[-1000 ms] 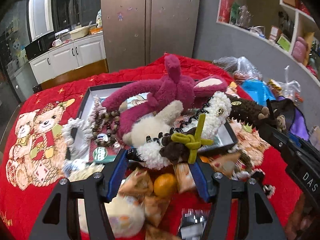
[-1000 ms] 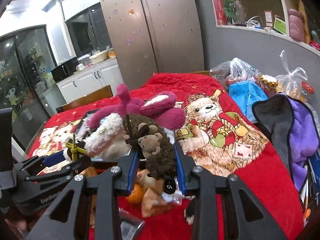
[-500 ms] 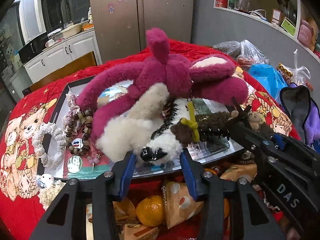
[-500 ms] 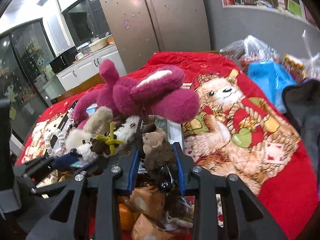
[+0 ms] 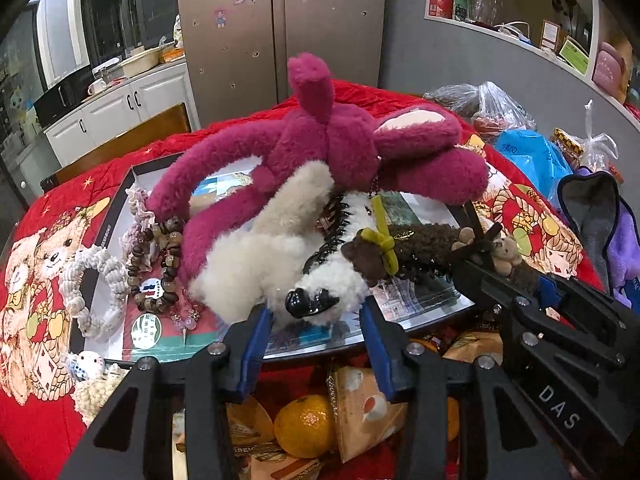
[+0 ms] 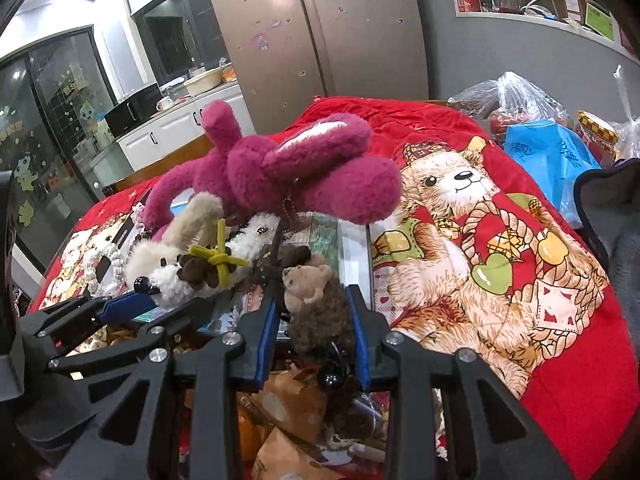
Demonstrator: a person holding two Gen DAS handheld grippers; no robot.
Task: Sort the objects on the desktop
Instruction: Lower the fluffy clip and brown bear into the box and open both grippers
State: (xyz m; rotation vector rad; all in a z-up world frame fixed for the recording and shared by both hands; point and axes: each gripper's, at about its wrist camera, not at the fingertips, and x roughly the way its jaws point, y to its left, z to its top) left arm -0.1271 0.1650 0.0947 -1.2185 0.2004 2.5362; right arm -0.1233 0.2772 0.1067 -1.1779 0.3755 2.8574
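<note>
L gripper point(image 5: 314, 322): blue pads clenched on the white fluffy hair claw point(image 5: 288, 276), black tip of the claw between them. A sec ago the jaws stood wider, around the same claw; now narrower and steady.
R gripper point(image 6: 312, 320): pads clamped on the brown fuzzy hair claw point(image 6: 320, 316) w/ small teddy charm point(image 6: 306, 284). Grip same as a sec ago.
What changed: both grippers came lower and closer to the tray point(image 5: 108, 232). A sec ago the claws hung above the snack pile; now both lie over the tray's near edge, centre-right of the left-wrist view.
Tray contents: pink plush bear point(image 5: 332, 148) sprawled across the top, bead bracelets point(image 5: 160, 264) and white braided scrunchie point(image 5: 96, 280) at frame left, round badge point(image 5: 146, 326) low left.
Claws vs tray: look resting on or just above the tray's lining; contact can't be confirmed. Olive bow point(image 5: 382, 244) sits on the brown claw's far end, beside the white one.
Below tray: orange point(image 5: 306, 426) and snack packets point(image 5: 364, 400) at frame bottom, not in the tray.
Table: red bear-print cloth point(image 6: 480, 240); blue bag point(image 6: 548, 160) upper right.
Meaning for task: hair accessories look delivered to the accessory tray. Judgement: next is letting go of both, then backing out w/o snagging fur or the plush arm.
Risk: fuzzy claws may cling to pads.
</note>
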